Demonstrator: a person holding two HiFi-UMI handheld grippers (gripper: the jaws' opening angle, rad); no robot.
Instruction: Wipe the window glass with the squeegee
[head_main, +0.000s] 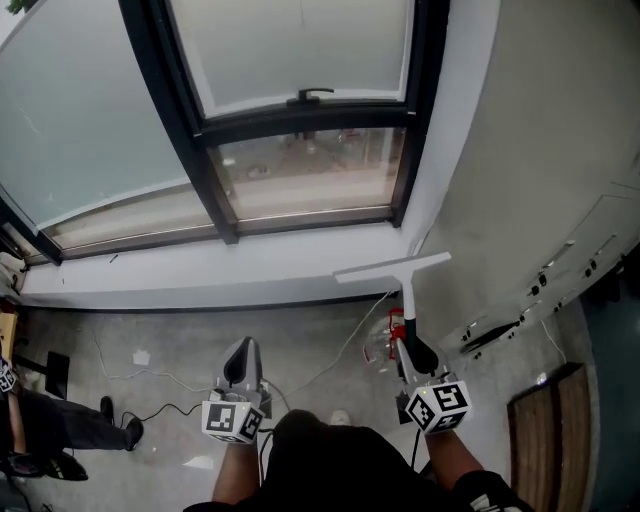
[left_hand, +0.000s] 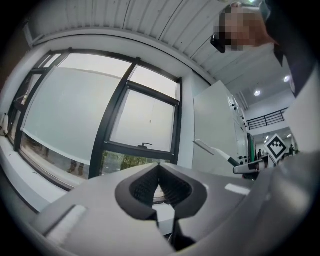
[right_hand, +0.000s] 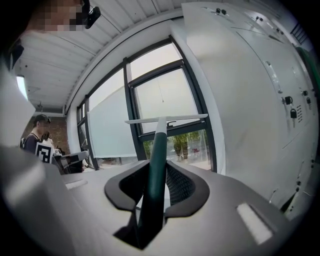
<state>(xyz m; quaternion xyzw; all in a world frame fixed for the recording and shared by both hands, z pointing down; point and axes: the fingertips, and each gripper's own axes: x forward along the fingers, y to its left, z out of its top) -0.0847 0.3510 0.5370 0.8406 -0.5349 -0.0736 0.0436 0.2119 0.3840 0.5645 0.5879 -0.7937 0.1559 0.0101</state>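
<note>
**Head view.** The window glass (head_main: 290, 50) fills the 12 o'clock area, set in a black frame (head_main: 215, 215) with a window handle (head_main: 310, 96) on the crossbar. The squeegee (head_main: 392, 268) stands at about 3 o'clock of centre. Its white blade shows against the pale wall strip below the frame, not over the glass. Its shaft runs down into the right gripper (head_main: 408, 347) at 5 o'clock. The left gripper (head_main: 243, 347) sits at 7 o'clock, well apart from the squeegee. Cables (head_main: 160, 378) lie on the grey floor (head_main: 150, 330). This view does not show how the fingers stand.

**Left gripper view.** The fingers (left_hand: 142, 187) meet at their tips with nothing between them, so this gripper is closed and empty. Beyond them is the window. At 3 o'clock the squeegee's blade and shaft appear from the side, clear of the glass.

**Right gripper view.** The fingers (right_hand: 181, 186) are closed on the squeegee's dark green shaft, which rises between them to the white blade at 12 o'clock. The blade lies level across the lower pane. Contact with the glass cannot be judged from here. Only this view shows a bystander (right_hand: 36, 131) at 9 o'clock.
</note>
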